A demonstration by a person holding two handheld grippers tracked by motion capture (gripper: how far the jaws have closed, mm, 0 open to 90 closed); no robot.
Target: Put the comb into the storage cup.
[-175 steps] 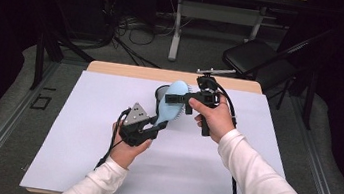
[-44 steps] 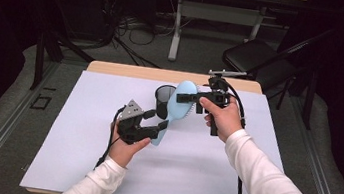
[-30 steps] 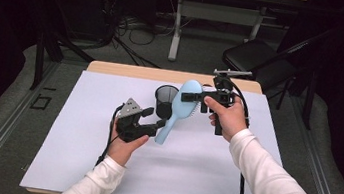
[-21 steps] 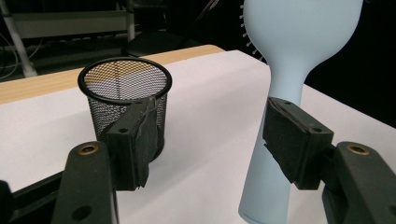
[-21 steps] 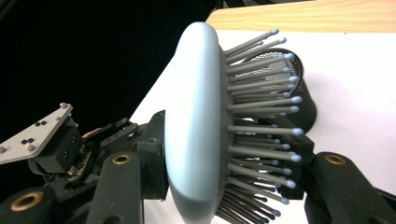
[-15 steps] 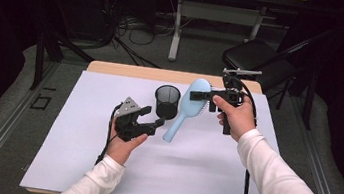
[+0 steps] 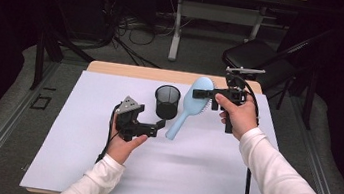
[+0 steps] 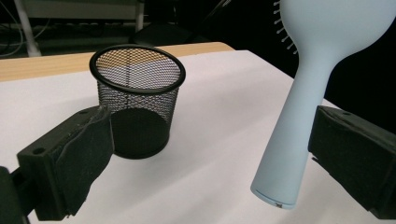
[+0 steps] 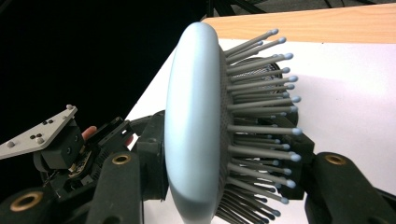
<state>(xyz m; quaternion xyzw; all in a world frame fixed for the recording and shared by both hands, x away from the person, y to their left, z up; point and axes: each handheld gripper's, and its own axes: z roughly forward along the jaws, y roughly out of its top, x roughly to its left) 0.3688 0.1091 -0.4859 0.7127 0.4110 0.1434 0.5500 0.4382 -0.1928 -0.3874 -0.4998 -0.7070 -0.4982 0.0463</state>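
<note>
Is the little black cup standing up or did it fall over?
Standing up. The black mesh cup sits on its flat base on the white table, round opening facing up.

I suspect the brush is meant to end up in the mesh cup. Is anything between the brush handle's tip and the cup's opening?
Nothing visible. The light blue plastic hairbrush, clamped by its head in the right tool, hangs handle-down beside the round black wire-mesh cup. The cup looks empty, and the open left tool sits nearer the person.

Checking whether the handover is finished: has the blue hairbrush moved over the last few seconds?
Yes. The hairbrush has swung right, off the mesh cup it earlier hid. The right tool holds its head.
</note>
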